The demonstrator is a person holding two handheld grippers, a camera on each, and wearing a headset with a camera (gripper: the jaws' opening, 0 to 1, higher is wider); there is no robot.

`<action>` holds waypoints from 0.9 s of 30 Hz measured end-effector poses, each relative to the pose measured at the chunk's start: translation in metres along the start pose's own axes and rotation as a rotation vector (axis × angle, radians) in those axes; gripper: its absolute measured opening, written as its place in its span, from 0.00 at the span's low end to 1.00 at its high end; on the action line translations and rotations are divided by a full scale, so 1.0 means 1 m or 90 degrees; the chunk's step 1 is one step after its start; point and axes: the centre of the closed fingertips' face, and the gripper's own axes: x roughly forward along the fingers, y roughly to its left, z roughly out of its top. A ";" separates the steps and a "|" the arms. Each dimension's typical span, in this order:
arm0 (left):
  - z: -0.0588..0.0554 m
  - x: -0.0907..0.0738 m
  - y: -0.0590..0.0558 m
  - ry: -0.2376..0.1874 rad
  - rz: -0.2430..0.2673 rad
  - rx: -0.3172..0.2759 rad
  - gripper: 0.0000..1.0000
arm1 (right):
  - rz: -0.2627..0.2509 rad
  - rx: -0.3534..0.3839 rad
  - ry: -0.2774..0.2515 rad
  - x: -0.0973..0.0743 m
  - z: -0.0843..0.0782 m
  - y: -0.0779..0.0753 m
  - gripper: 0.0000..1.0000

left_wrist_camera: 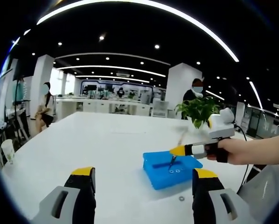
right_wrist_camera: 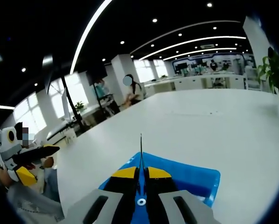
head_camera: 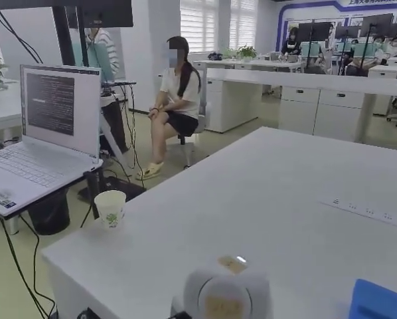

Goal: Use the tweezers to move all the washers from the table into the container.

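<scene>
Now right hand-held gripper (right_wrist_camera: 140, 174) clamps tweezers (right_wrist_camera: 140, 145) over container (right_wrist_camera: 195, 175) — left hand-held gripper (left_wrist_camera: 143, 172) apart.

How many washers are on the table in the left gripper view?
1: a washer lies on the table beside the blue container, nearer the camera. Others may hide behind the jaws.

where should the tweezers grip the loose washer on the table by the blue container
Pinch the washer across its ring, one tweezers tip through the hole, the other outside the rim. Come down steeply from above: it lies flat on the table, so its sides probably offer little to catch.
</scene>
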 end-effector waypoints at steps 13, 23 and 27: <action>0.001 -0.002 -0.003 -0.005 -0.007 -0.002 0.86 | 0.036 0.007 -0.025 -0.015 0.010 0.020 0.03; -0.001 -0.001 -0.005 0.001 -0.018 -0.007 0.85 | 0.093 0.006 -0.049 -0.045 0.009 0.053 0.03; 0.000 -0.001 -0.006 -0.003 -0.022 -0.021 0.85 | 0.111 0.018 -0.037 -0.049 -0.002 0.059 0.03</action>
